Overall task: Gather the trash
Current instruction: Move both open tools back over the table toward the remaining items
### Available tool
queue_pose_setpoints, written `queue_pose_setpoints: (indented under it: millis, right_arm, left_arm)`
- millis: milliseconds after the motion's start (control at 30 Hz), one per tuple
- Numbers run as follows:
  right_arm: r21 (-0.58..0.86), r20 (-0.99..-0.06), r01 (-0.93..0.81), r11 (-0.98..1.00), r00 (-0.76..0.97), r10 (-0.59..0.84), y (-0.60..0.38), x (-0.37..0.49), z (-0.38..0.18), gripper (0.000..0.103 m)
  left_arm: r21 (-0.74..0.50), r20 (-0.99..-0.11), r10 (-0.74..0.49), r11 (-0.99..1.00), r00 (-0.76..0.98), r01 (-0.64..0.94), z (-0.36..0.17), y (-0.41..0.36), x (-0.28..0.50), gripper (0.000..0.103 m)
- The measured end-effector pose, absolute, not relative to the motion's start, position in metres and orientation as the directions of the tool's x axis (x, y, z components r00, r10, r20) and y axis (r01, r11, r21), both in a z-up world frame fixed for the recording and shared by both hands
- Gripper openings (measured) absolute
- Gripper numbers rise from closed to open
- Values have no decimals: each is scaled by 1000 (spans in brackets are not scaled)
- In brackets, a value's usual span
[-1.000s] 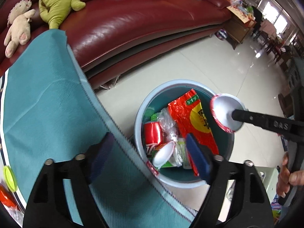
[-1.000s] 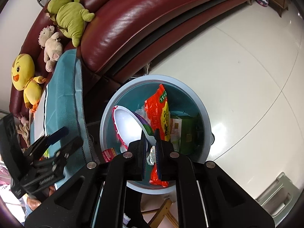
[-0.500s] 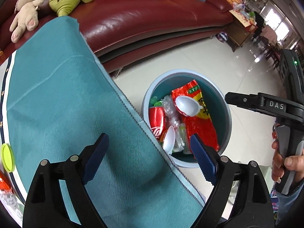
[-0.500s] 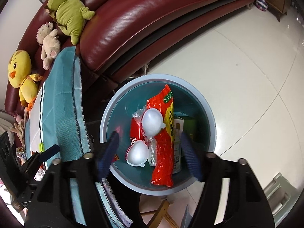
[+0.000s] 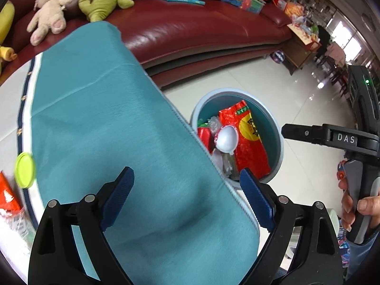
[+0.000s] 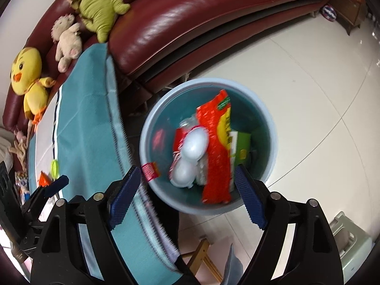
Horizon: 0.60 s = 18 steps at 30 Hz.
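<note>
Right gripper (image 6: 187, 190): one second ago my jaws were clamped on a white bowl above the bin; they now stand wide and empty. The white bowl (image 6: 194, 144) has dropped and lies in the bin (image 6: 270, 128), stacked against a second bowl (image 6: 182, 173) at its 7 o'clock, with the red snack bag (image 6: 216, 152) touching at 3 o'clock. This item counts as collected.

Left gripper (image 5: 187, 199): my jaws are wide, empty, hovering over the teal tablecloth (image 5: 106, 118).

Remaining trash, by my judgement: the green lid (image 5: 25, 169) and the orange packet (image 5: 7, 197), at 9 o'clock in the left wrist view. Next step is probably a pickup there.
</note>
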State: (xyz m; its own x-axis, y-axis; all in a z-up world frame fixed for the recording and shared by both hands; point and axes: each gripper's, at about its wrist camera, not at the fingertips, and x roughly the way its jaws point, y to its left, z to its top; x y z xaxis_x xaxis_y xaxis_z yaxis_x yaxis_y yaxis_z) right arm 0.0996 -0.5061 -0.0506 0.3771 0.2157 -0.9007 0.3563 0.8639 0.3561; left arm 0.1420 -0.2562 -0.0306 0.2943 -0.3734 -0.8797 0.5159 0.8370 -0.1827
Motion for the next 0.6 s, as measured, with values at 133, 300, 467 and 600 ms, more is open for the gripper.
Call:
queue_pose_setpoints:
  millis: [133,300,467,600]
  right_arm:
    - [353,-902,320,879,367,229,-477,100,-41,77]
    - [345,-899,258,902,366,240,-436,102,-27,77]
    - [334,-902,209,919,354,248,-399,105,-21,77]
    - [328,-906,174,929,336,257,-368,108,-20,78]
  left_arm:
    - [-179,-873,-368,851,319,494,-24,-227,136,92]
    - [-178,-864,-362,870,350,460,-16,-187,131,92]
    - [-174,-855,-343,897,389,407,-11,-143,126,93]
    - [-172,-853,-321,918,412,359,-10,-108,123,93]
